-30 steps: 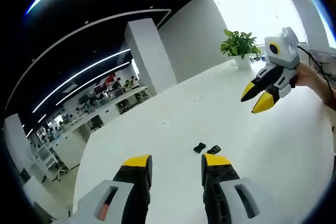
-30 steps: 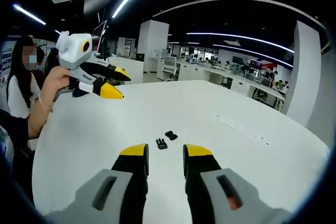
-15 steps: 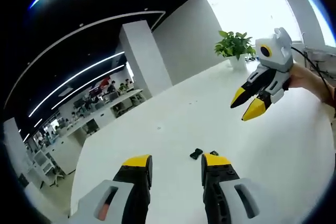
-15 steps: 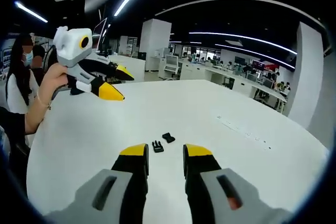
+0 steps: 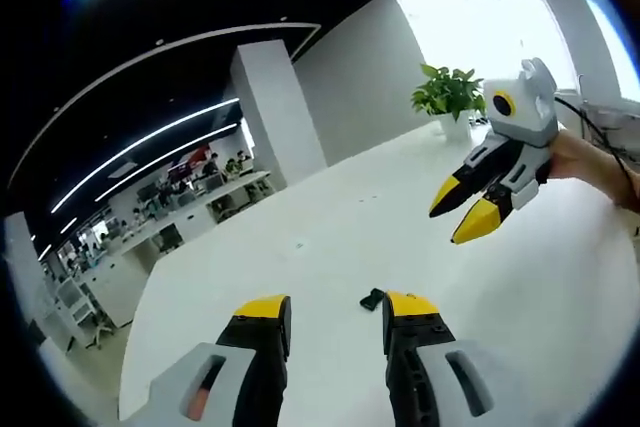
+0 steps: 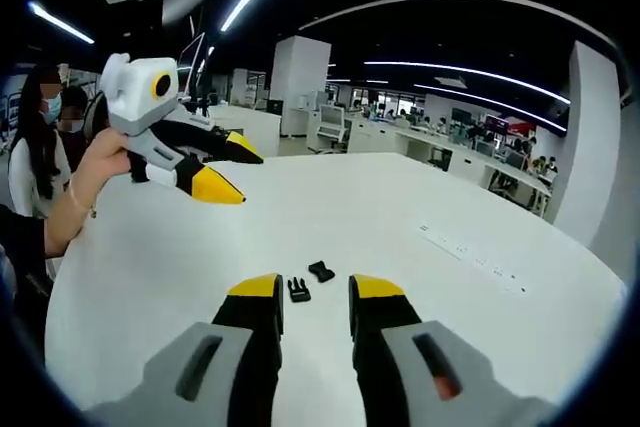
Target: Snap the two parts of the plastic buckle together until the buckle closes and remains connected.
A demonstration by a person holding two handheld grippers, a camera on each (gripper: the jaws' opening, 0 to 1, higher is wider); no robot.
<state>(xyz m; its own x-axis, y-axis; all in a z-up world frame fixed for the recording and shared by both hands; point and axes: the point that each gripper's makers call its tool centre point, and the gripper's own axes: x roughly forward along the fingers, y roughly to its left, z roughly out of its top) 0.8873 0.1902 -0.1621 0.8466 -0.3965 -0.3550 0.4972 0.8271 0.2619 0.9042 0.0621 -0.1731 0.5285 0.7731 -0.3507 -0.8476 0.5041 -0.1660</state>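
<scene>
Two small black buckle parts lie apart on the white table: one buckle part just ahead of my right gripper, the other buckle part a little beyond it. In the left gripper view one buckle part lies beside the right jaw of my left gripper; that jaw may hide the second. Both grippers are open and hold nothing. The right gripper hovers above the table at the upper right. The left gripper hangs at the upper left, held in a hand.
A potted plant stands at the table's far edge by a bright window. A white pillar and rows of office desks lie beyond the table. A person stands at the table's left side. A cable strip lies on the table at right.
Both cameras have come lower and nearer the buckle parts, which now sit close to the jaw tips. Each gripper seen from the other has drifted inward. Jaws stay open.
</scene>
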